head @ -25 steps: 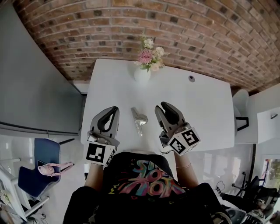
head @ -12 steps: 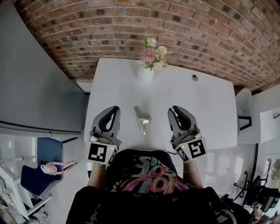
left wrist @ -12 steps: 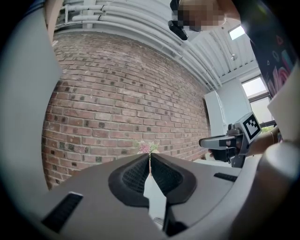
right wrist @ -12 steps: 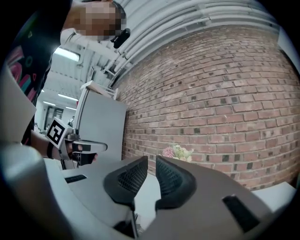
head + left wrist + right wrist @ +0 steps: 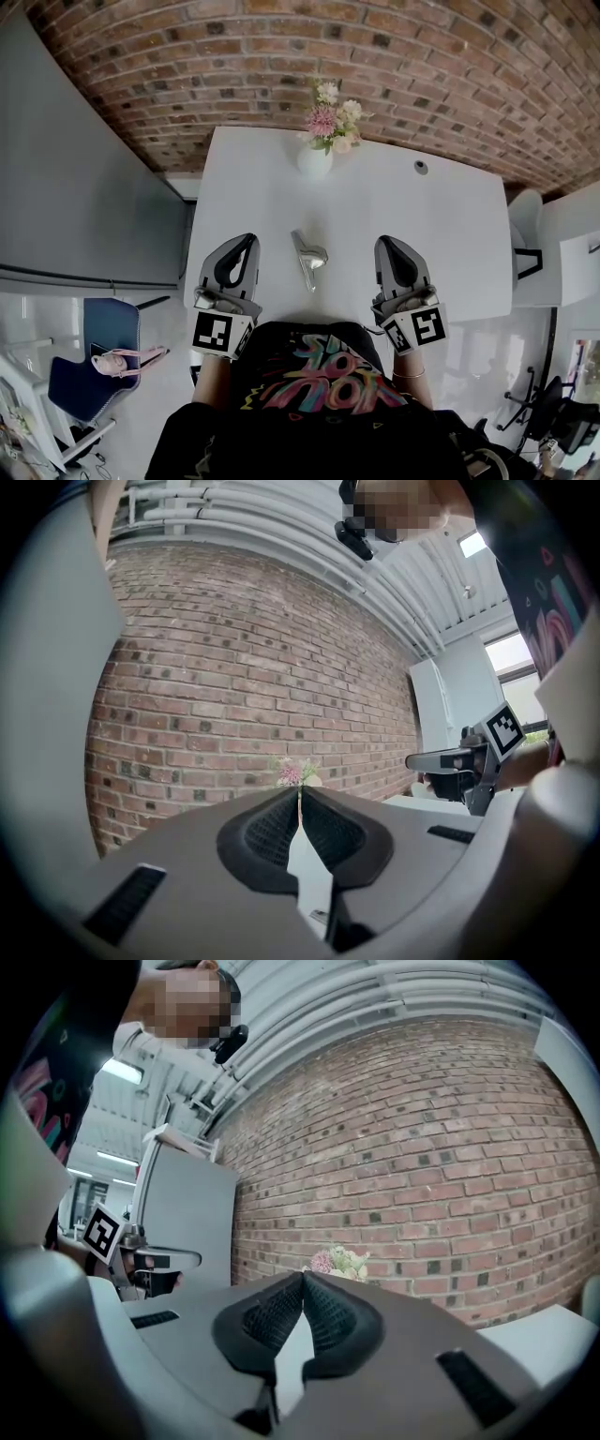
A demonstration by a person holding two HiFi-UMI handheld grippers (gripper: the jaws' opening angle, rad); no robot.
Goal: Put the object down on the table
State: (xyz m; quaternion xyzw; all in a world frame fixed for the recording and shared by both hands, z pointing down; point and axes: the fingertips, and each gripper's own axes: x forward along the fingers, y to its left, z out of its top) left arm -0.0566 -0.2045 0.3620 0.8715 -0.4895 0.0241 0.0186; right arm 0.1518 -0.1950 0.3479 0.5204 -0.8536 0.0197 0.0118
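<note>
A shiny metal object (image 5: 307, 259) lies on the white worktop (image 5: 441, 234), between the left gripper (image 5: 247, 241) and the right gripper (image 5: 387, 244) and touched by neither. The left gripper's jaws are closed tip to tip with nothing between them. The right gripper's jaws have just been closing and now meet, also on nothing, while a vase of flowers (image 5: 316, 157) stands at the far edge by the brick wall (image 5: 422, 66).
</note>
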